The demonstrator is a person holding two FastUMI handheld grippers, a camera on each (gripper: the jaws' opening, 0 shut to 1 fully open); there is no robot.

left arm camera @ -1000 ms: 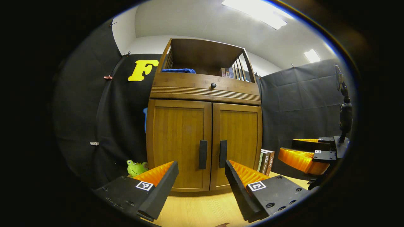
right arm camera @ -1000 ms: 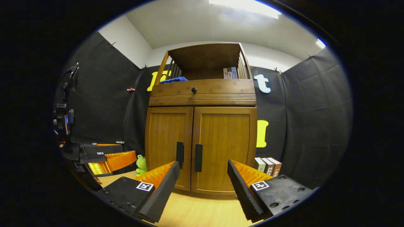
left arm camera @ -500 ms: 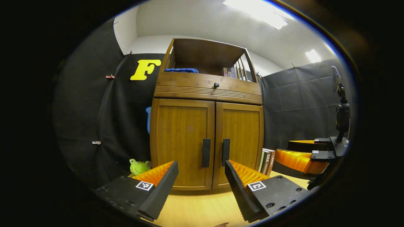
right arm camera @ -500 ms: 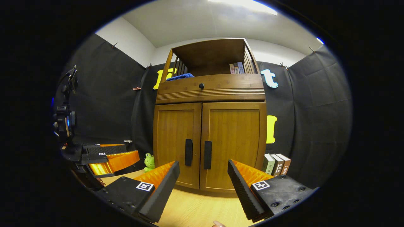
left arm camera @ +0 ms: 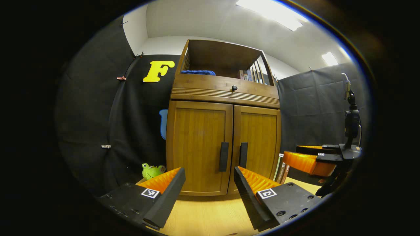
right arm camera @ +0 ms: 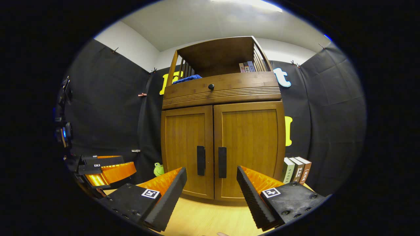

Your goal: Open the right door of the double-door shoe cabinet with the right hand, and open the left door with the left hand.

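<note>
Shoe cabinet (left arm camera: pixel 223 137): stands upright on the wooden bench (left arm camera: pixel 210 218) against the black cloth wall, straight ahead of both grippers.
Left door (left arm camera: pixel 198 147): closed, its dark vertical handle (left arm camera: pixel 224 156) by the centre seam.
Right door (right arm camera: pixel 247 149): closed, its dark handle (right arm camera: pixel 222 162) just beside the left one.
Left gripper (left arm camera: pixel 209 188): released, fingers spread wide, empty, apart from the doors; the left handle sits in the gap between them in the left gripper view.
Right gripper (right arm camera: pixel 211 190): released, fingers wide apart, holding nothing, short of the cabinet; both handles show between its fingers in the right gripper view.
Drawer (right arm camera: pixel 223 88): above the doors, shut, with a round dark knob (right arm camera: pixel 211 87).
Top shelf: a blue cloth (right arm camera: pixel 187 78) on the left, books (right arm camera: pixel 246 67) on the right.
Frog toy (left arm camera: pixel 151 170): on the bench left of the cabinet.
Standing books (right arm camera: pixel 297 170): on the bench right of the cabinet.
</note>
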